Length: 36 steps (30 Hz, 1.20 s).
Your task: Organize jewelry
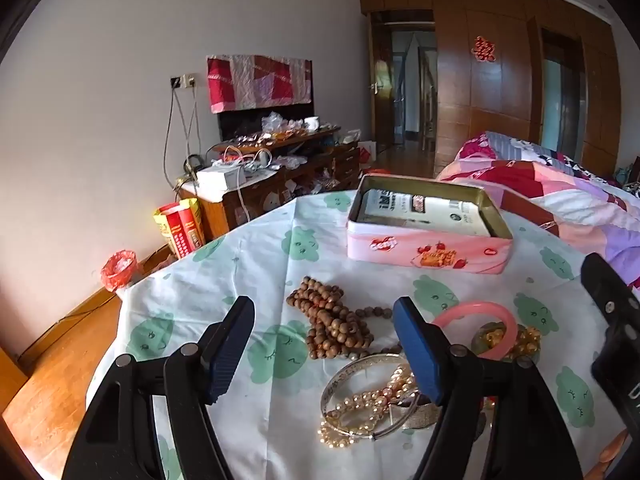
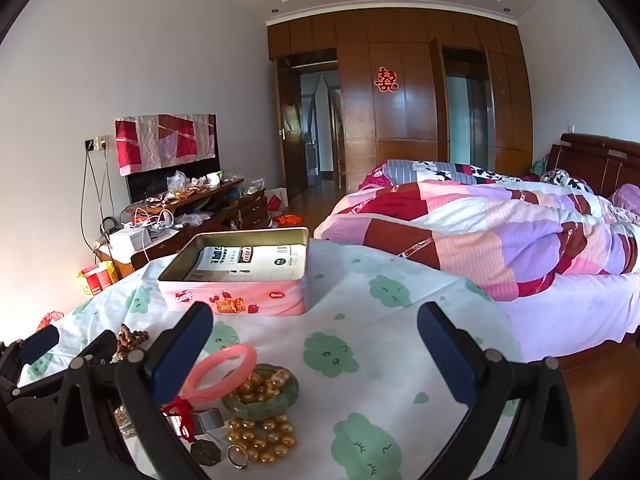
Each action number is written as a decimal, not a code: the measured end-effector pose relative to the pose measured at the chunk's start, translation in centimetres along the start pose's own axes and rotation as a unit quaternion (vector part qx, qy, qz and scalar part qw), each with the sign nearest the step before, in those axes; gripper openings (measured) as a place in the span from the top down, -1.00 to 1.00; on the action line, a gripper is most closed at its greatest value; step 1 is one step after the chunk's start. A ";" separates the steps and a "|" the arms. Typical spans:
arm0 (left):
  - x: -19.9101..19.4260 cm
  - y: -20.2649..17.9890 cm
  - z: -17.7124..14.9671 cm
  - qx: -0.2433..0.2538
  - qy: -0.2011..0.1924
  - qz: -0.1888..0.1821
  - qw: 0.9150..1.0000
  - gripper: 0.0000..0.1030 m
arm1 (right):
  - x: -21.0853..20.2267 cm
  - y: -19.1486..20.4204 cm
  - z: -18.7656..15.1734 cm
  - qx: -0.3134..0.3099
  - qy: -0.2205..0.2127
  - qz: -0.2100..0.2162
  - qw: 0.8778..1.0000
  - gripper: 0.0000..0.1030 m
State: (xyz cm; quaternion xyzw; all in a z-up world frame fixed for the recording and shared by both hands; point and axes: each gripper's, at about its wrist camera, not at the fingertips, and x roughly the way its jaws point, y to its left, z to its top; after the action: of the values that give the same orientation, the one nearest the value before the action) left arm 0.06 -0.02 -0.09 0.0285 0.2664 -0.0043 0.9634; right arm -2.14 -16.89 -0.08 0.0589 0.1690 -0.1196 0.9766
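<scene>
The jewelry lies loose on a white cloth with green prints (image 1: 256, 264). In the left wrist view my left gripper (image 1: 324, 350) stands open just above a brown wooden bead string (image 1: 332, 320), with a silver bangle (image 1: 348, 376) and a pale gold bead bracelet (image 1: 368, 404) nearer the camera. A pink bangle (image 1: 480, 308) lies right of its right finger. My right gripper (image 2: 314, 354) is open over bare cloth. Its left finger is beside the pink bangle (image 2: 220, 372), a green jade bangle (image 2: 260, 404), gold beads (image 2: 260, 436) and a small ring (image 2: 236, 456).
An open pink tin (image 1: 428, 248) with a printed packet inside stands at the far side of the cloth. A bed with a patchwork quilt (image 2: 500, 240) lies to the right. A cluttered wooden cabinet (image 1: 280, 168) stands against the left wall, with wooden floor below.
</scene>
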 end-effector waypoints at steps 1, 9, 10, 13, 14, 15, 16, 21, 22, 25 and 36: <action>0.1 0.0 -0.1 0.000 0.005 -0.005 1.000 -0.40 | 0.0 0.0 0.0 0.001 -0.001 0.000 1.000 -1.00; 0.1 0.0 -1.7 0.002 0.009 -0.015 1.000 -0.40 | 0.2 -0.2 -0.1 0.005 0.001 0.001 1.000 -1.00; 0.6 0.4 -0.6 -0.013 0.024 -0.013 1.000 -0.40 | 0.2 -0.2 -0.1 0.004 0.001 0.001 1.000 -1.00; 0.4 0.2 -0.6 -0.010 0.019 -0.011 1.000 -0.40 | 0.2 -0.3 -0.1 0.002 0.001 0.001 1.000 -1.00; 0.4 0.1 -0.6 -0.009 0.018 -0.011 1.000 -0.40 | 0.2 -0.4 -0.1 0.002 0.001 0.001 1.000 -1.00; 0.3 0.2 -0.7 -0.011 0.017 -0.011 1.000 -0.40 | 0.2 -0.3 -0.1 0.002 0.001 0.001 1.000 -1.00; 0.3 0.2 -0.7 -0.011 0.016 -0.011 1.000 -0.40 | 0.2 -0.1 -0.1 0.002 0.001 0.000 1.000 -1.00; 0.1 0.5 -0.6 -0.014 0.014 -0.011 1.000 -0.40 | 0.2 -0.2 -0.1 0.002 0.002 0.000 1.000 -1.00; 0.1 0.5 -0.6 -0.014 0.013 -0.011 1.000 -0.40 | 0.2 -0.2 -0.1 0.002 0.002 0.000 1.000 -1.00; 0.0 0.5 -0.6 -0.014 0.013 -0.010 1.000 -0.40 | 0.1 -0.2 -0.1 0.002 0.001 0.000 1.000 -1.00; 0.0 0.4 -0.6 -0.014 0.013 -0.010 1.000 -0.40 | 0.1 -0.2 -0.1 0.001 0.001 -0.001 1.000 -1.00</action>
State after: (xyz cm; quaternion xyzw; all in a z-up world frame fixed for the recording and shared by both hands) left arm -0.25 0.45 -0.58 0.0122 0.2792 -0.0103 0.9601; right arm -2.12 -17.07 -0.19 0.0601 0.1697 -0.1202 0.9763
